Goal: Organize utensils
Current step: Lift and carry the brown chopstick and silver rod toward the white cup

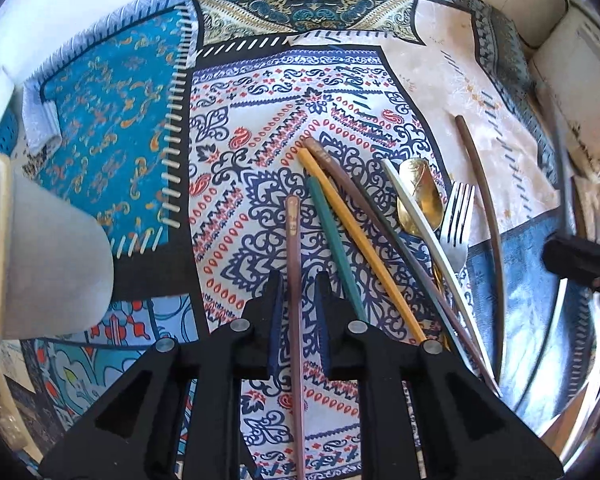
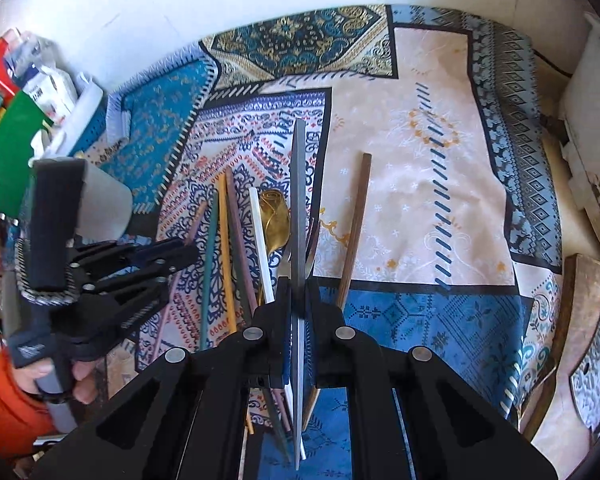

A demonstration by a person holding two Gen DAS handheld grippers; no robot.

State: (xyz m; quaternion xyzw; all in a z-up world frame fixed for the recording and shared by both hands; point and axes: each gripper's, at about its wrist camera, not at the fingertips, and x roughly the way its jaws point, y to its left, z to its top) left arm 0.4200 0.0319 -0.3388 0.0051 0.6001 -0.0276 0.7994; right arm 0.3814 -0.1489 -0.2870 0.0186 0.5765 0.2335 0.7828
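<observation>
Several chopsticks and cutlery lie on the patterned cloth: a mauve chopstick, green, yellow, brown and white ones, a gold spoon, a silver fork and a lone brown chopstick. My left gripper straddles the mauve chopstick, jaws slightly apart. My right gripper is shut on a grey knife, blade edge-on, held above the pile. The left gripper also shows in the right wrist view.
A white cup-like holder stands at the left of the cloth. Boxes and packets crowd the far left. White walls border the table at the back and right. A wooden board lies at the right edge.
</observation>
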